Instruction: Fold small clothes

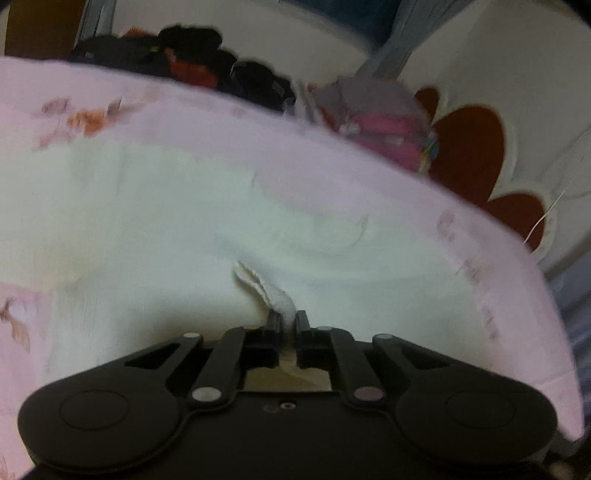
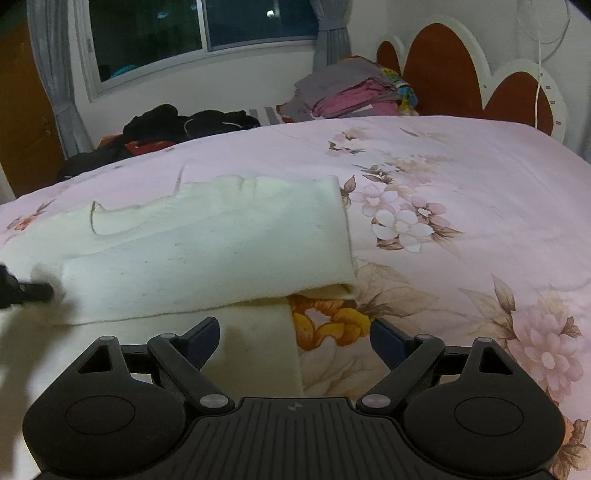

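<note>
A cream-white garment (image 2: 207, 251) lies partly folded on the pink floral bedspread (image 2: 461, 206). In the left wrist view the garment (image 1: 147, 206) fills the middle of a blurred frame. My left gripper (image 1: 287, 320) is shut on a pinched-up bit of its fabric. That gripper also shows in the right wrist view (image 2: 22, 291) as a dark blur at the garment's left edge. My right gripper (image 2: 293, 338) is open and empty, low over the garment's near right corner, its left finger over the cloth and its right finger over the bedspread.
A stack of folded grey and pink clothes (image 2: 347, 94) sits at the far side by the red and white headboard (image 2: 461, 74). A heap of dark clothes (image 2: 177, 127) lies at the far left under the window (image 2: 199, 33). A wooden door (image 2: 22, 110) stands left.
</note>
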Action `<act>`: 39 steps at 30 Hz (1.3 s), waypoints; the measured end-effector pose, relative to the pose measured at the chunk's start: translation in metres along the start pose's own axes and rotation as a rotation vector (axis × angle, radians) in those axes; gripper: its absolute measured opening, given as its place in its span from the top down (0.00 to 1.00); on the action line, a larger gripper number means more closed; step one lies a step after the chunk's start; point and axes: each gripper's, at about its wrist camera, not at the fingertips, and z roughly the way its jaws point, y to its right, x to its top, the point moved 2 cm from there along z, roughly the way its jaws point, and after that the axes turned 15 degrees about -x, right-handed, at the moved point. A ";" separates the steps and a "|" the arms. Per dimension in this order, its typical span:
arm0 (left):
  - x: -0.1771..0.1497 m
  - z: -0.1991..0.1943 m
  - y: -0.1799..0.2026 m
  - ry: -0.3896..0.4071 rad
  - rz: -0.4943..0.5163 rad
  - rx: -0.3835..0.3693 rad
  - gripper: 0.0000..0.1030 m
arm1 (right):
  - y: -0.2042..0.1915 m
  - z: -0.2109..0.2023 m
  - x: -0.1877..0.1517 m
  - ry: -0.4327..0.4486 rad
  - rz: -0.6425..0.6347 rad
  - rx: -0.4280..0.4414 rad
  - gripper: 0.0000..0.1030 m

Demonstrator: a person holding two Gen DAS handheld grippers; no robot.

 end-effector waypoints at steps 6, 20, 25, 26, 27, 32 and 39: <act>0.045 -0.045 0.011 0.132 0.020 -0.060 0.93 | -0.009 0.018 0.006 -0.017 0.008 0.010 0.43; 0.028 -0.037 -0.074 0.080 -0.059 0.167 0.93 | -0.004 0.041 0.024 -0.016 0.119 0.011 0.89; 0.016 -0.028 -0.081 0.032 0.007 0.238 0.76 | -0.002 0.034 0.023 -0.029 0.095 0.006 0.89; 0.015 -0.033 -0.080 0.043 0.022 0.267 0.73 | 0.001 0.032 0.023 -0.045 0.096 0.020 0.89; 0.016 -0.038 -0.079 0.053 0.035 0.286 0.67 | 0.004 0.028 0.022 -0.048 0.095 0.028 0.86; 0.021 -0.071 -0.060 0.154 0.129 0.328 0.47 | 0.015 -0.006 0.029 0.082 0.096 0.040 0.26; 0.019 -0.036 -0.034 0.090 0.176 0.259 0.46 | -0.014 0.036 0.062 0.043 0.080 0.063 0.35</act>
